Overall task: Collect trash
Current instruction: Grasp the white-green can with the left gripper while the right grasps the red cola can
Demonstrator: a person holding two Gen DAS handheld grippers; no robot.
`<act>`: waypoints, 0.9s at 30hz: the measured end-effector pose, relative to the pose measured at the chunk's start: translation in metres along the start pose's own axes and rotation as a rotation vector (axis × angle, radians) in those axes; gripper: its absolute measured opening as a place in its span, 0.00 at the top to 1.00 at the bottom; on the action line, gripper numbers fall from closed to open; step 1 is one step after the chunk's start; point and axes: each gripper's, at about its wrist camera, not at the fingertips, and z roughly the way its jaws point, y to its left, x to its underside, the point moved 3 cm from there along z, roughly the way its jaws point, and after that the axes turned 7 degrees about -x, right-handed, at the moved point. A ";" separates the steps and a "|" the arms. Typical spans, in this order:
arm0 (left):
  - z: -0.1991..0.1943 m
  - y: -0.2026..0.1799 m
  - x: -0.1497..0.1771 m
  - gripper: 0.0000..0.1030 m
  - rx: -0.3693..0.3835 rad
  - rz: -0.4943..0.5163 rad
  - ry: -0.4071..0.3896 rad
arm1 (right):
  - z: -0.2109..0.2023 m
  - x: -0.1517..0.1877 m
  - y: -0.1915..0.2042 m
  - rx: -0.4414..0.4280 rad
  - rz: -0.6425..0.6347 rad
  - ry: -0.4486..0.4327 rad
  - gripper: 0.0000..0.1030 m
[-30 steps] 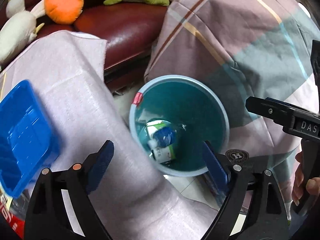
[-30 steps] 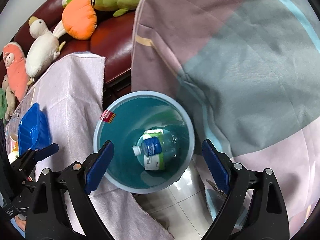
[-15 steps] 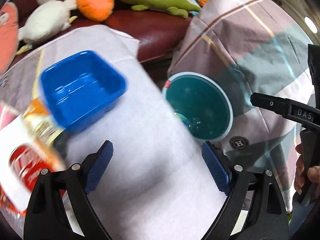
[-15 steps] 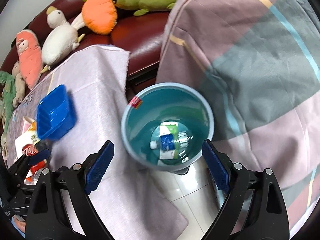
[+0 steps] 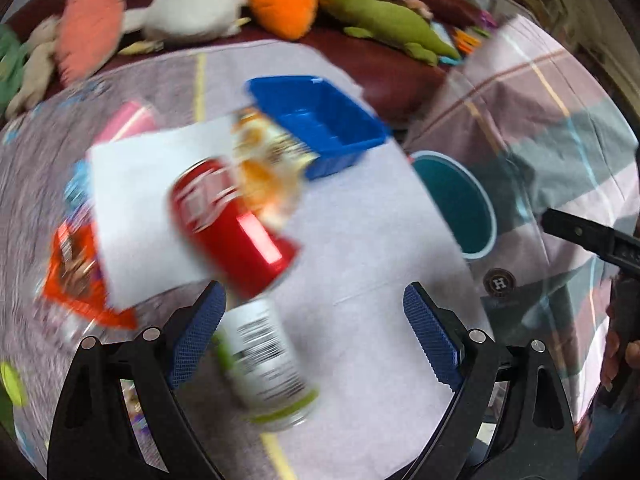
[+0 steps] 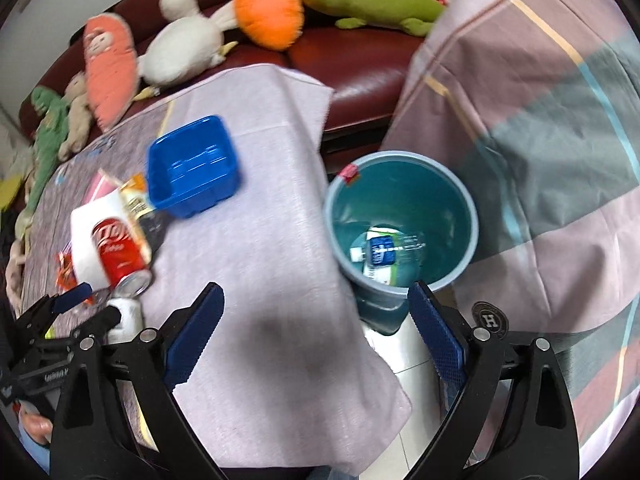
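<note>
A teal bin (image 6: pixel 400 224) stands on the floor beside the cloth-covered table; a plastic bottle (image 6: pixel 384 254) lies at its bottom. On the table lie a red can (image 5: pixel 236 232), a white can with a green rim (image 5: pixel 268 364), a yellow snack packet (image 5: pixel 268 164), an orange wrapper (image 5: pixel 76 272) and a white sheet of paper (image 5: pixel 136 200). My left gripper (image 5: pixel 316 338) hangs open over the table, its left finger beside the white can, nothing between the pads. My right gripper (image 6: pixel 316 336) is open and empty over the table's edge next to the bin (image 5: pixel 460 208).
A blue plastic basket (image 6: pixel 194 166) sits on the table behind the trash. Plush toys (image 6: pixel 264 8) line the dark red sofa (image 6: pixel 360 64) at the back. A plaid cloth (image 6: pixel 540 120) drapes to the right of the bin. A pink object (image 5: pixel 128 120) lies beyond the paper.
Both grippers have swung left, away from above the bin and over the table. The cans, packet and paper have come into the left wrist view. Both grippers stayed open and empty.
</note>
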 end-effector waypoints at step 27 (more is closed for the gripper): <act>0.061 0.028 0.049 0.13 -0.064 -0.066 0.185 | 0.049 0.027 0.055 -0.110 -0.040 0.145 0.14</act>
